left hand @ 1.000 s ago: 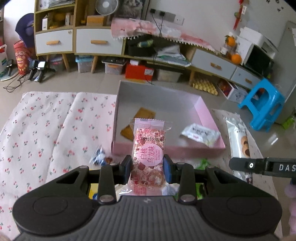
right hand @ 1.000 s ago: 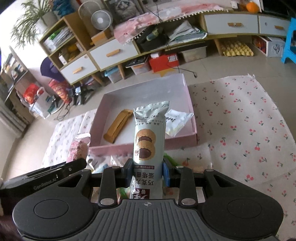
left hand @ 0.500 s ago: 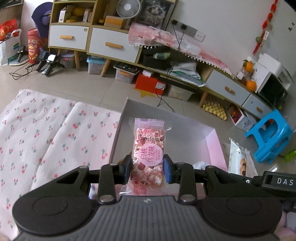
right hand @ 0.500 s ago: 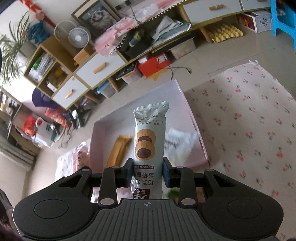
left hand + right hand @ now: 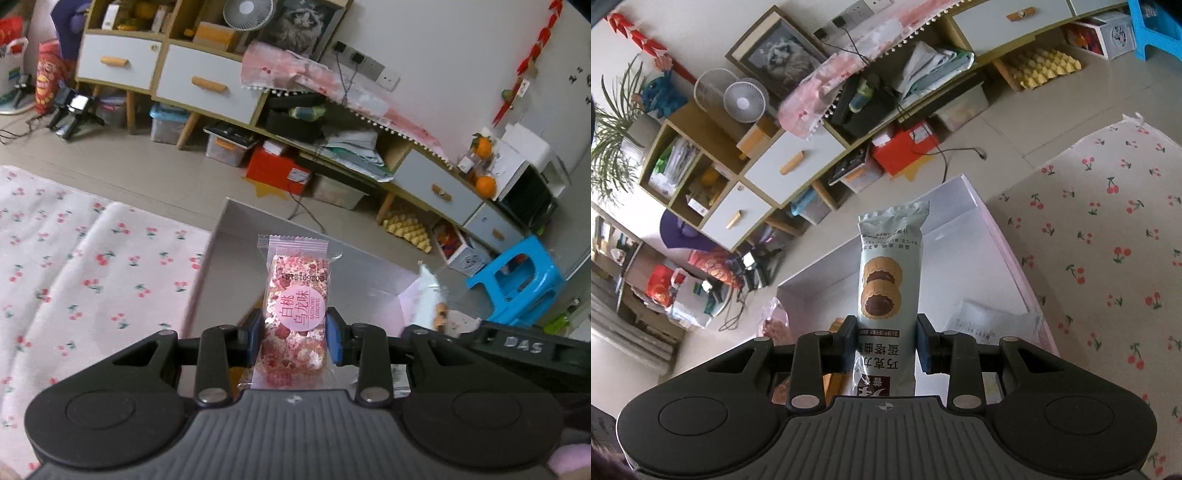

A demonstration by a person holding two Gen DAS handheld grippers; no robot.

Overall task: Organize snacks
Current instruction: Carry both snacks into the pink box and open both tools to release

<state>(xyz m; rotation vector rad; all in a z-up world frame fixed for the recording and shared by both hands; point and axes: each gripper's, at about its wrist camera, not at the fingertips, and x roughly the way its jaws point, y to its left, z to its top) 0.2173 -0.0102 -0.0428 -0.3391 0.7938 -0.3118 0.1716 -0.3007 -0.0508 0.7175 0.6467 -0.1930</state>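
Snacks fill both grippers: in the left wrist view my left gripper (image 5: 294,334) fingers clamp the pink nougat bar (image 5: 295,317), long axis pointing ahead over the pink box (image 5: 236,236). In the right wrist view my right gripper (image 5: 886,341) fingers pinch the cookie pack (image 5: 888,288) likewise, with the box directly beyond and below.

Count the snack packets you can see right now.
4: a pink packet in the left tongs, a cookie packet in the right tongs, a white packet and a brown packet in the box. Others may be hidden.

A blue stool (image 5: 517,280) is standing right of the long cabinet (image 5: 236,92); a red box (image 5: 277,168) is sitting beneath it, and a white fan (image 5: 742,101) is resting atop it.
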